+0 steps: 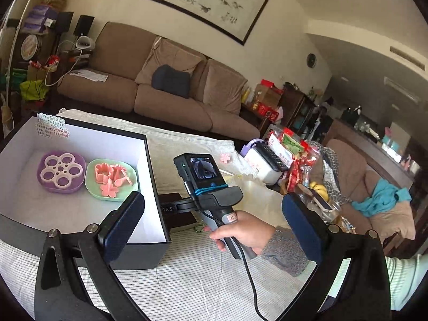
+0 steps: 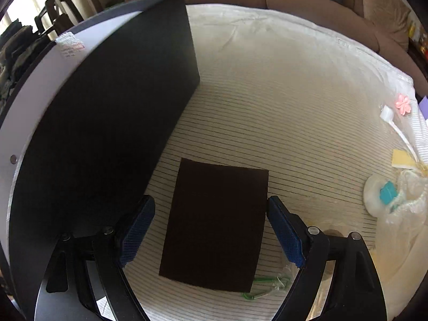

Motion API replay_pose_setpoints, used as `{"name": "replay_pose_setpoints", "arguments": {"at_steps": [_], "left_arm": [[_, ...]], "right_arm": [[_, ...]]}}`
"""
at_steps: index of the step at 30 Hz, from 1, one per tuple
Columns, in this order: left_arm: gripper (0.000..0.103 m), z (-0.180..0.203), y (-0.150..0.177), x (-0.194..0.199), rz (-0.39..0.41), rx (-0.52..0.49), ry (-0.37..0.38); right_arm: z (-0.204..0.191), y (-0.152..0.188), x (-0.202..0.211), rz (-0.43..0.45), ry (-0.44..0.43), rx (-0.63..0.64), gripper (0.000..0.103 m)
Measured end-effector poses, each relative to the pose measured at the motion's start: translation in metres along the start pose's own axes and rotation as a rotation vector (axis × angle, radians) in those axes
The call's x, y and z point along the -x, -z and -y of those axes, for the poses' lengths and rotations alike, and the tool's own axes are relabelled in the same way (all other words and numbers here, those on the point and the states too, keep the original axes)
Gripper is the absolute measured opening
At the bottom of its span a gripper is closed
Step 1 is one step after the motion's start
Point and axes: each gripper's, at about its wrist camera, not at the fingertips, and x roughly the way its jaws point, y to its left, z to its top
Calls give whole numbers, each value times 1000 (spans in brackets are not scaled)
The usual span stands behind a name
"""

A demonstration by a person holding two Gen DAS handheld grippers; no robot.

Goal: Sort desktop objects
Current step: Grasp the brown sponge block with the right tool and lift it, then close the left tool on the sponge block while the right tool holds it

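Counts. One black box [image 1: 149, 176] with a white interior stands at the left of the left wrist view. Inside it are two dishes: one purple dish [image 1: 62, 171] and one green dish [image 1: 111, 179], side by side and touching. The purple dish holds one white flower-shaped insert. The green dish holds several pink pieces [image 1: 108, 178]; at least one flower and one cutter can be made out, but the exact count cannot be told. One pink flower [image 1: 226, 157] lies loose on the striped cloth [image 1: 192, 275] covering the tabletop, right of the box and well apart from it.

View differences. Only the left wrist view shows the box contents, the sofa [image 1: 160, 85] at upper centre, and the person's hand [image 1: 240, 231] holding the right claw's handle. The right wrist view shows only the box's dark outer wall [image 2: 107, 112] at left. It alone shows one dark rectangular mat [image 2: 216, 227] at lower centre, one white spoon [image 2: 398, 131] and the same pink flower [image 2: 403, 103] at the right edge, and one green clip [image 2: 258, 289] below the mat's lower right corner.

Claw state. The left claw [image 1: 211, 230] is spread wide, holding nothing. The right claw [image 2: 211, 232] is also spread wide; the mat lies between its fingers, ungripped.
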Motion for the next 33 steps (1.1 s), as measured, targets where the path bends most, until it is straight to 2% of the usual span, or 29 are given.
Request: {"name": "replay_pose_setpoints", "arguments": {"at_steps": [2,3,7,11,14,16,19,21,23,25,28,30,31,33], "left_arm": [[103,7,2,-4,-14,-32,-6],[103,10,3,-8,-22,-45,-7],[103,20,17,-27,-87,-38,-1],[103,21,31,-45,-132,-6,1],[103,17,33,-52,-135,61,48],[103,13,33,-55,-125,121,85],[103,5,31,-53,-86,218,190],[103,-2,28,-48,-58,274,250],[102,-11,25,-39,-17,300,262],[100,-14,19,-29,25,279,222],[84,-14,8,-16,61,206,148],[54,-18,4,-11,55,183,133],[48,-21,4,-9,46,192,144],[28,-30,4,-5,38,213,141]], "right_arm": [[6,-2,-3,-8,-9,-17,82],[8,-2,0,-1,-42,-24,74],[21,0,27,28,-92,-52,74],[38,8,91,119,-207,-111,75],[44,24,149,205,-313,-155,75],[43,36,183,265,-364,-177,75],[36,54,222,345,-416,-216,75],[29,66,236,373,-498,-254,75],[19,70,244,383,-564,-291,75],[8,69,250,374,-600,-300,75],[-17,66,255,350,-595,-300,75],[-35,60,255,339,-593,-280,75],[-44,57,254,332,-579,-256,75],[-62,49,252,317,-568,-222,75]]}}
